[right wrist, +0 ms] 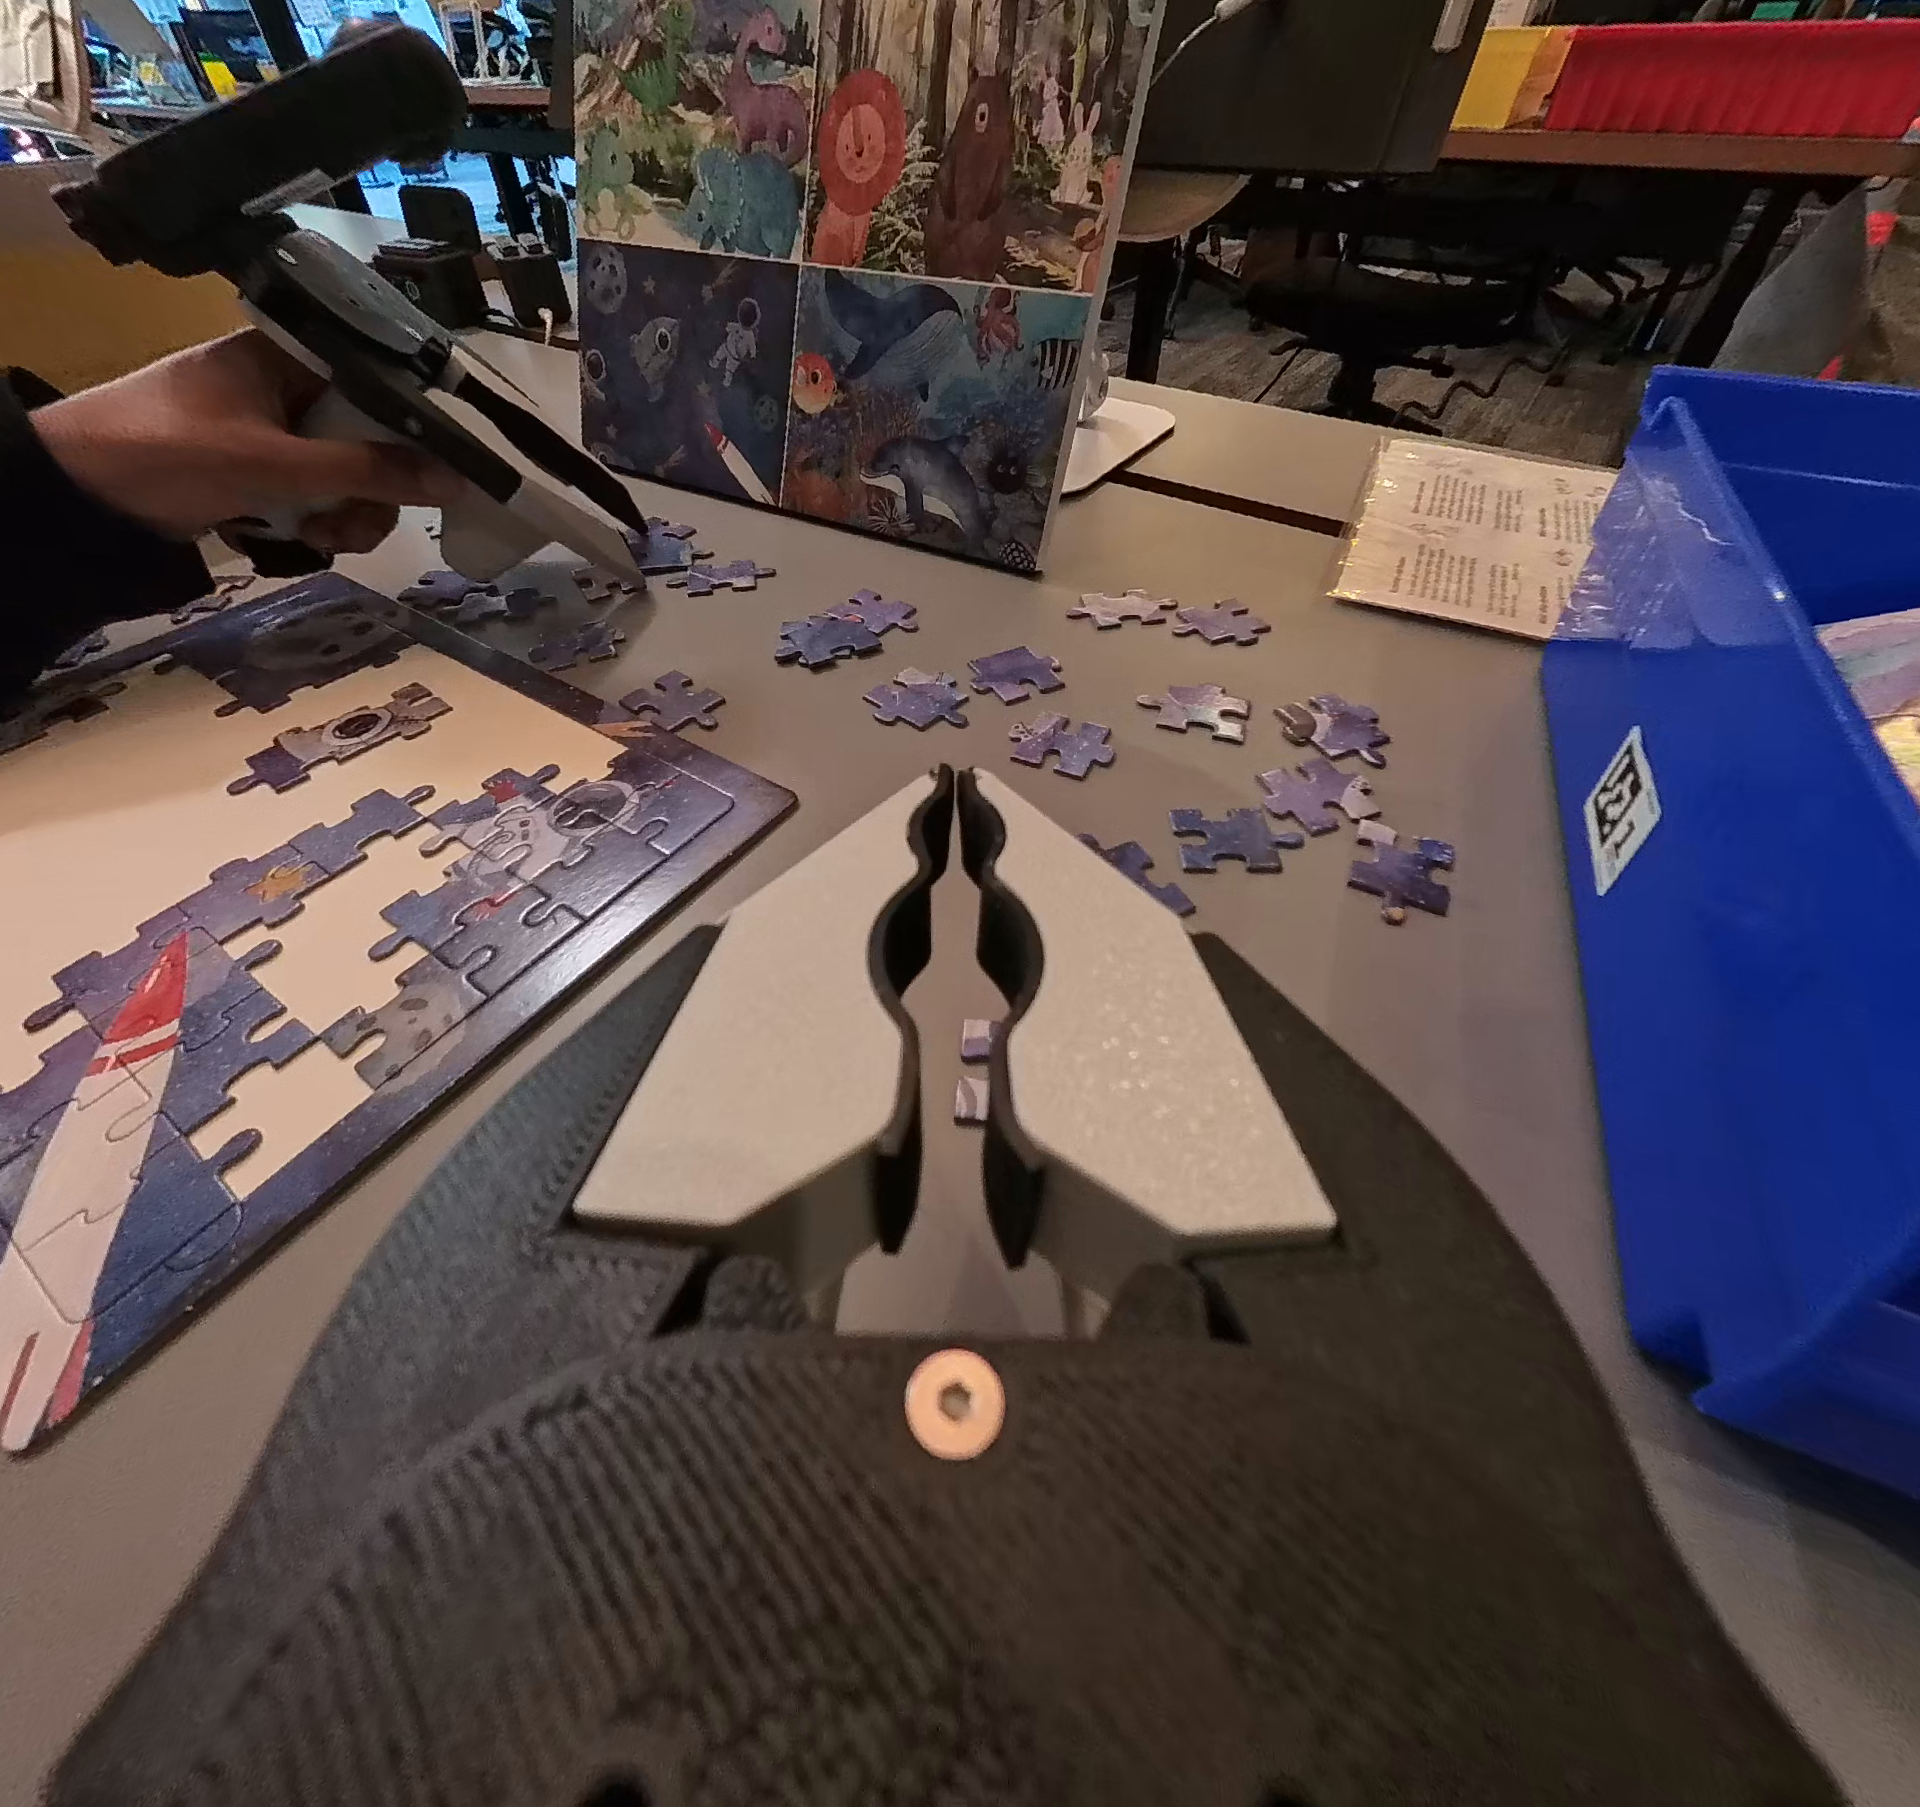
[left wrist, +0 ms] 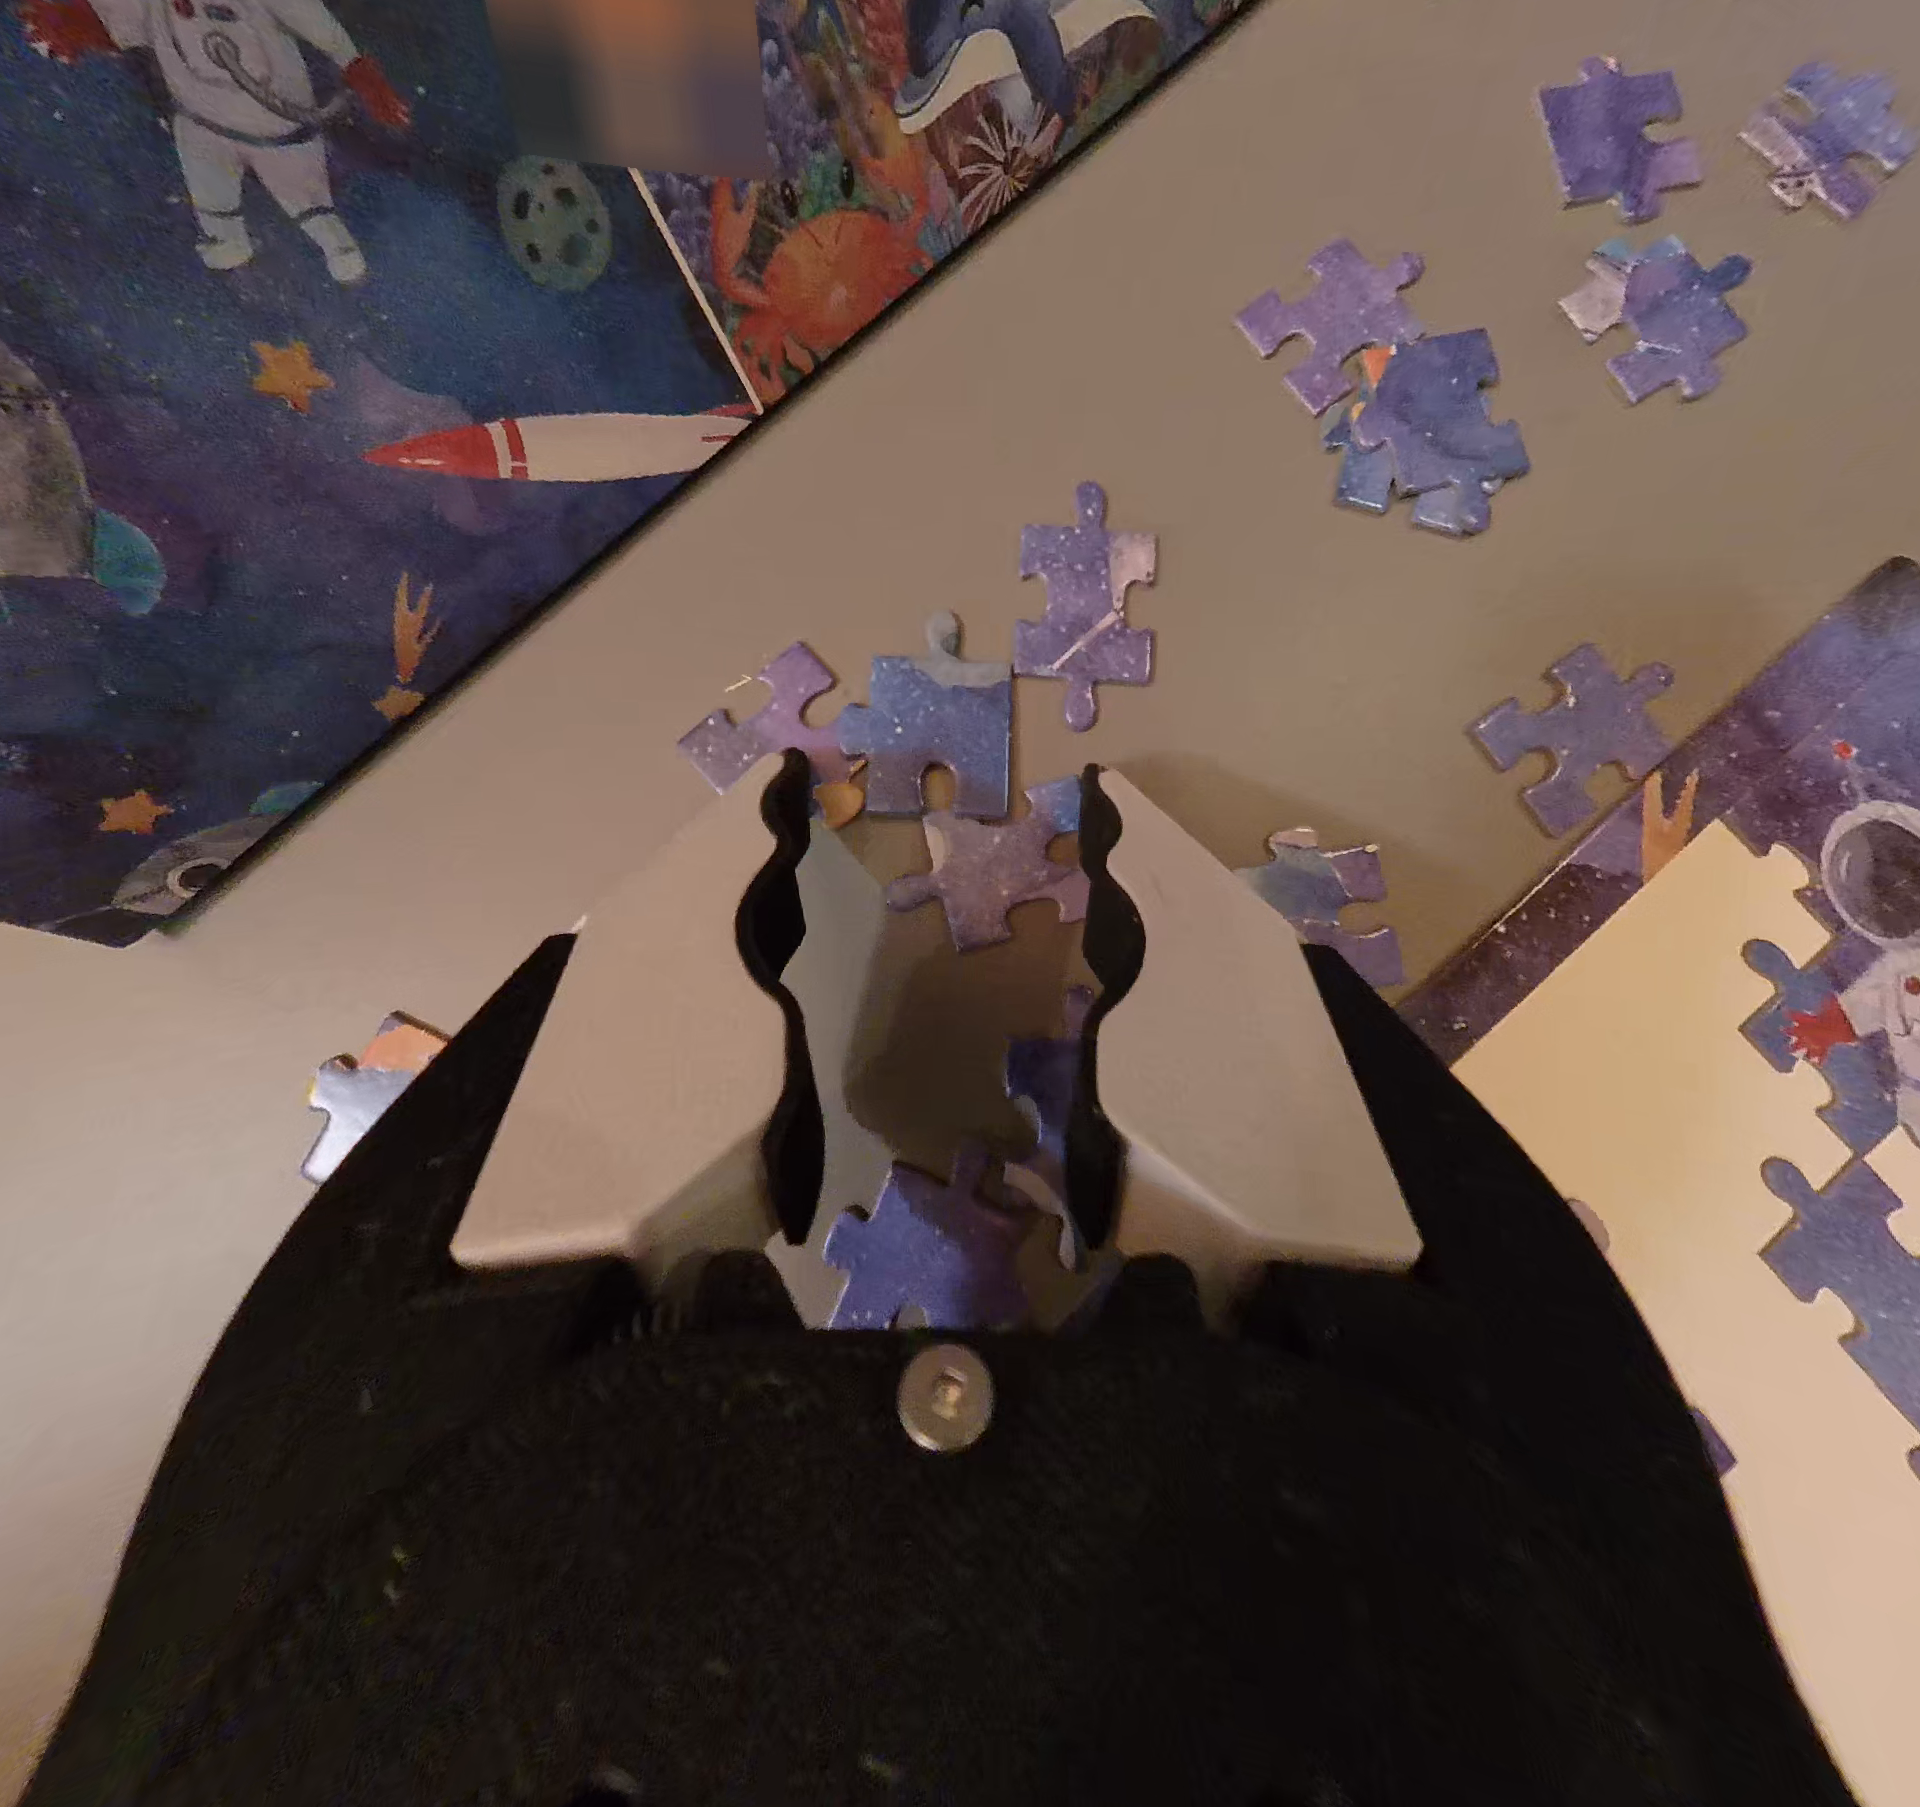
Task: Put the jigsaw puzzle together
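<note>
My left gripper [left wrist: 940, 781] is open and points down at a cluster of loose purple-blue puzzle pieces on the grey table [left wrist: 1299, 614]. A purple piece [left wrist: 1003, 879] lies flat between its fingertips, with space on both sides. A blue piece [left wrist: 940, 739] lies just beyond the tips. In the right wrist view the left gripper [right wrist: 634, 547] is tilted down with its tips at those pieces. My right gripper [right wrist: 954, 781] is shut, with its pads together above the table, beside the partly filled space puzzle board [right wrist: 727, 801].
The puzzle box [right wrist: 831, 230] stands upright at the back and fills the top left of the left wrist view [left wrist: 312, 407]. Several loose pieces [right wrist: 1226, 822] are scattered over the table. A blue bin [right wrist: 1745, 874] stands at the right, with a printed sheet [right wrist: 1475, 531] behind it. Some 30 centimeters of space lies between my two pairs of fingers.
</note>
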`<action>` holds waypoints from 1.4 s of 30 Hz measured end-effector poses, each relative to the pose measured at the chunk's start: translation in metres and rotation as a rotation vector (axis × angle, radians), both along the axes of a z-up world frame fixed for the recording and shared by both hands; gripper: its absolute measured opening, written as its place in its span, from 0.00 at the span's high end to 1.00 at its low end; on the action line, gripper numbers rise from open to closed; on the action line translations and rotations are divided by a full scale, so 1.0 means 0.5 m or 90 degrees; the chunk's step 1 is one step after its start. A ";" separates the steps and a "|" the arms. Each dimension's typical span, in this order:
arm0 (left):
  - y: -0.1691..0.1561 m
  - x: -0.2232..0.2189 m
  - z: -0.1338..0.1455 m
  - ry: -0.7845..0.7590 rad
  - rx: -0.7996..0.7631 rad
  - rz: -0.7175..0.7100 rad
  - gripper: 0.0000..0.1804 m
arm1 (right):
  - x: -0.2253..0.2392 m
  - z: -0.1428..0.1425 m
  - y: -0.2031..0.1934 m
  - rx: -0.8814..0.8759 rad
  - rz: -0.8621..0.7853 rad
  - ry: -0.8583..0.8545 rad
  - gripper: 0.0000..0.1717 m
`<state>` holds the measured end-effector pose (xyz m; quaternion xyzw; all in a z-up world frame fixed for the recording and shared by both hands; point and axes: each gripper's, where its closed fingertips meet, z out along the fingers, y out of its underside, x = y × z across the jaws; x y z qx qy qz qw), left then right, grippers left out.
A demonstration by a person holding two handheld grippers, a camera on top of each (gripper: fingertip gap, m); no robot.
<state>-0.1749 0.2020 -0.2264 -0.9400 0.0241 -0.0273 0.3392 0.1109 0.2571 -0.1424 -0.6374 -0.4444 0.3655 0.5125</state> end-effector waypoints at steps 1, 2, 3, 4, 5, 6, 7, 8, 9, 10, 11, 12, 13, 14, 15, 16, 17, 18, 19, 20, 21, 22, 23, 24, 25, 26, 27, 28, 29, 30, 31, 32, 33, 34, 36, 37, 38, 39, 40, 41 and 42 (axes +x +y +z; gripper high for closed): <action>0.000 -0.001 0.001 0.001 0.003 0.003 0.75 | 0.000 0.000 0.000 0.000 0.000 0.000 1.00; 0.000 -0.004 0.001 0.004 0.003 0.006 0.79 | 0.000 0.000 0.000 -0.001 0.001 0.000 1.00; -0.001 -0.005 0.002 0.006 0.003 0.005 0.84 | 0.000 0.000 0.000 -0.001 0.001 0.000 1.00; -0.001 -0.006 0.003 0.005 0.004 0.004 0.87 | 0.000 0.000 0.000 0.000 0.001 0.000 1.00; 0.000 -0.007 0.004 0.004 0.006 0.003 0.87 | 0.000 0.000 0.000 0.000 0.001 0.001 1.00; 0.000 -0.006 0.004 0.002 0.007 0.002 0.87 | 0.000 0.000 0.000 0.000 0.001 0.001 1.00; 0.000 -0.007 0.004 0.001 0.008 0.001 0.87 | 0.000 0.000 0.000 0.000 0.000 0.001 1.00; 0.000 -0.007 0.006 0.001 0.011 0.000 0.87 | 0.000 0.000 0.000 0.000 0.000 0.001 1.00; 0.001 -0.006 0.010 0.002 0.018 -0.002 0.87 | 0.000 0.001 0.000 0.000 0.000 0.001 1.00; 0.003 -0.005 0.017 0.003 0.027 -0.003 0.87 | 0.000 0.001 0.000 0.001 0.000 0.001 1.00; 0.004 -0.003 0.025 0.003 0.037 -0.005 0.87 | 0.001 0.002 0.000 0.003 -0.001 0.002 1.00; 0.005 0.002 0.035 0.001 0.049 -0.010 0.87 | 0.000 0.004 -0.001 0.008 0.000 0.002 1.00; 0.006 0.011 0.048 -0.002 0.063 -0.020 0.87 | 0.000 0.007 -0.004 0.015 0.002 0.005 1.00; 0.007 0.026 0.064 -0.004 0.080 -0.033 0.87 | -0.002 0.013 -0.008 0.025 0.006 0.010 1.00; 0.005 0.044 0.080 -0.005 0.098 -0.047 0.87 | -0.005 0.020 -0.014 0.033 0.011 0.018 1.00; 0.001 0.068 0.097 -0.006 0.116 -0.065 0.87 | -0.009 0.027 -0.021 0.035 0.019 0.028 1.00; -0.005 0.096 0.112 -0.007 0.135 -0.084 0.87 | -0.014 0.033 -0.031 0.032 0.029 0.040 1.00; -0.014 0.127 0.127 -0.007 0.155 -0.100 0.87 | -0.021 0.040 -0.042 0.019 0.041 0.055 1.00; -0.025 0.162 0.140 -0.009 0.174 -0.120 0.87 | -0.030 0.048 -0.056 -0.003 0.058 0.072 0.98; -0.037 0.196 0.151 -0.008 0.193 -0.138 0.87 | -0.043 0.054 -0.074 -0.033 0.081 0.088 0.96; -0.049 0.229 0.161 -0.003 0.214 -0.155 0.87 | -0.057 0.058 -0.094 -0.065 0.106 0.099 0.92; -0.062 0.261 0.170 0.003 0.233 -0.170 0.86 | -0.072 0.058 -0.111 -0.094 0.126 0.103 0.86; -0.075 0.291 0.175 0.005 0.249 -0.186 0.86 | -0.087 0.054 -0.127 -0.121 0.141 0.101 0.81; -0.086 0.315 0.178 0.003 0.260 -0.195 0.86 | -0.101 0.049 -0.143 -0.147 0.157 0.097 0.76; -0.094 0.338 0.183 -0.005 0.275 -0.201 0.86 | -0.114 0.044 -0.160 -0.176 0.174 0.094 0.73; -0.100 0.361 0.188 -0.014 0.285 -0.213 0.86 | -0.124 0.041 -0.176 -0.204 0.190 0.094 0.72; -0.105 0.376 0.192 -0.011 0.289 -0.220 0.86 | -0.133 0.042 -0.190 -0.231 0.207 0.102 0.71; -0.108 0.382 0.197 0.004 0.297 -0.216 0.86 | -0.138 0.047 -0.200 -0.257 0.222 0.119 0.72; -0.111 0.388 0.203 0.015 0.308 -0.214 0.86 | -0.142 0.053 -0.207 -0.282 0.234 0.138 0.73; -0.114 0.396 0.208 0.020 0.320 -0.214 0.86 | -0.143 0.059 -0.211 -0.306 0.246 0.157 0.74; -0.118 0.406 0.212 0.020 0.328 -0.217 0.86 | -0.144 0.062 -0.215 -0.329 0.257 0.171 0.75; -0.121 0.416 0.212 0.018 0.331 -0.223 0.86 | -0.144 0.065 -0.220 -0.349 0.272 0.181 0.76; -0.125 0.424 0.210 0.018 0.331 -0.227 0.86 | -0.145 0.068 -0.226 -0.362 0.290 0.187 0.76; -0.127 0.431 0.208 0.019 0.332 -0.230 0.86 | -0.145 0.069 -0.232 -0.372 0.306 0.190 0.79; -0.133 0.445 0.210 0.007 0.344 -0.235 0.86 | -0.143 0.067 -0.242 -0.384 0.332 0.188 0.87; -0.135 0.452 0.209 -0.001 0.345 -0.238 0.86 | -0.142 0.066 -0.246 -0.390 0.343 0.185 0.92; -0.137 0.455 0.207 -0.003 0.344 -0.236 0.86 | -0.140 0.064 -0.248 -0.397 0.350 0.181 0.95; -0.140 0.456 0.204 -0.002 0.345 -0.237 0.86 | -0.137 0.061 -0.248 -0.404 0.355 0.176 0.95; -0.143 0.458 0.199 -0.002 0.342 -0.242 0.86 | -0.133 0.058 -0.248 -0.410 0.363 0.171 0.96; -0.147 0.458 0.190 -0.002 0.333 -0.247 0.83 | -0.129 0.056 -0.248 -0.417 0.373 0.165 1.00; -0.150 0.458 0.180 -0.006 0.323 -0.255 0.79 | -0.123 0.053 -0.248 -0.431 0.383 0.153 1.00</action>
